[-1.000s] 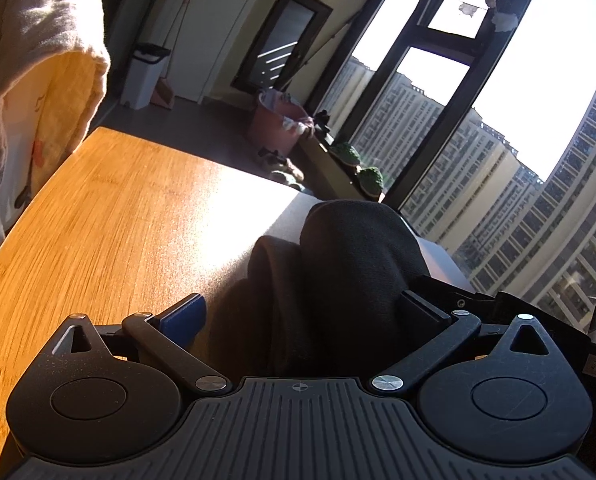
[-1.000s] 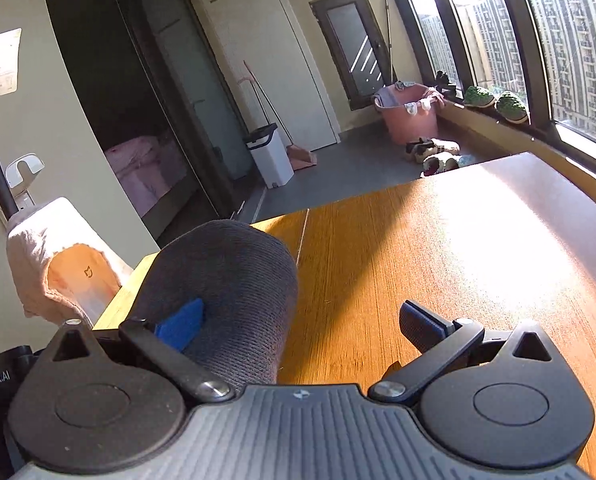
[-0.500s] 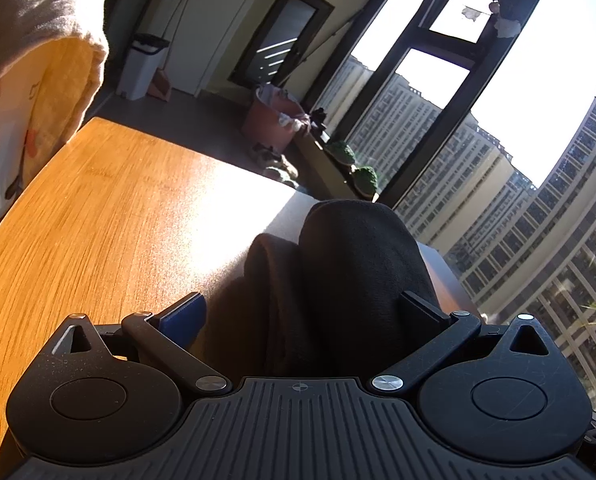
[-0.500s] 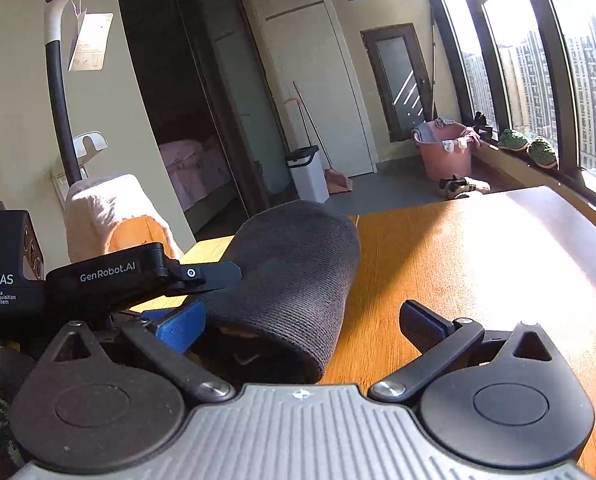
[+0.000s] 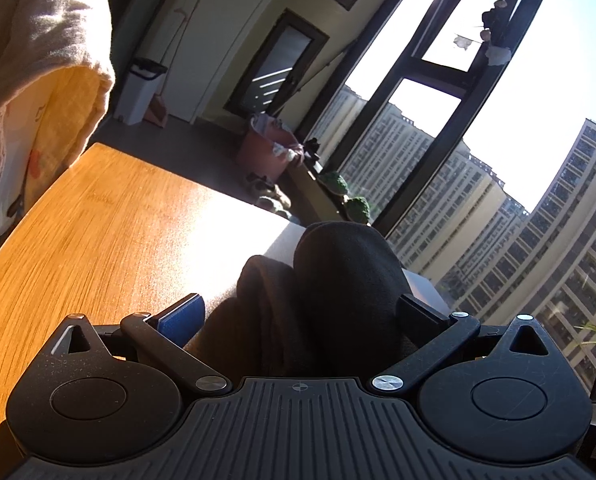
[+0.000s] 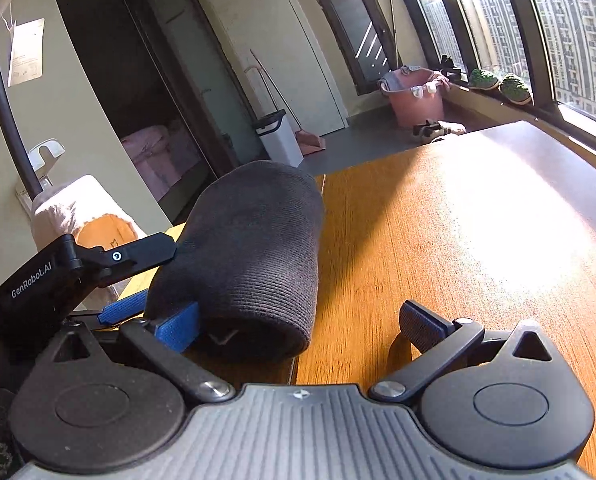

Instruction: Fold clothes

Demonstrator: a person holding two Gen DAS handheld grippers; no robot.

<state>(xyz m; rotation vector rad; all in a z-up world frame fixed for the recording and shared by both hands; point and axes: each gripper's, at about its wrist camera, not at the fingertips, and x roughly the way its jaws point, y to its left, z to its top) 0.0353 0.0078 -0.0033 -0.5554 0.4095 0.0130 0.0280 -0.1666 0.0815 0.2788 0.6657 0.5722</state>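
We cannot tell whether the left gripper [image 5: 300,312] grips the dark knit garment [image 6: 249,248] bunched between its spread jaws; shadow hides any contact. The right gripper [image 6: 298,322] is wide open, the garment lying against its left finger, above the wooden table [image 6: 458,240]. Windows [image 5: 518,80] light the room. The garment has shifted nearer the right gripper since half a second ago.

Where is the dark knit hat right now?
In the right wrist view the dark knit hat lies on the wooden table, left of centre, with the left gripper beside it.
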